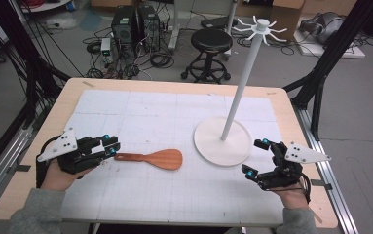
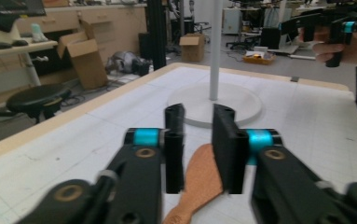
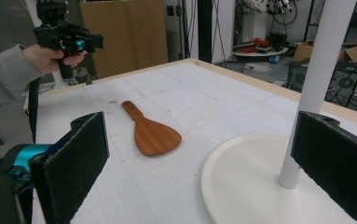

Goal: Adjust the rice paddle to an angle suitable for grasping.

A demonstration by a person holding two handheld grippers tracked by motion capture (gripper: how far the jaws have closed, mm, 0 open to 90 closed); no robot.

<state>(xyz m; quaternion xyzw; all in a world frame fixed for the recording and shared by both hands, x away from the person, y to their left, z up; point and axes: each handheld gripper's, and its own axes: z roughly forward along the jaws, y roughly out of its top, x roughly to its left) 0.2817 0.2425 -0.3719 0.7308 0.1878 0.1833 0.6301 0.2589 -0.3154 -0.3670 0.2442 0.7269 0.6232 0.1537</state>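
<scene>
Nearest to me, the person's grey sleeves come in over the table's point(image 1: 38, 146) near edge, one gripper in each hand; the left gripper point(image 1: 110, 145) sits at the handle end of a wooden spatula point(image 1: 157, 158), its jaws narrowed to a small gap, though whether the pads actually press the handle I cannot tell; from the left gripper view the spatula point(image 2: 199, 179) lies flat under and between the two black jaws; it rests on the white gridded mat point(image 1: 164, 117), blade pointing towards the round base of a white stand point(image 1: 223, 141), near it but apart; the right gripper point(image 1: 256, 157) hovers just beside that base, jaws spread wide and empty; the stand's pole rises to a ring of hooks.
</scene>
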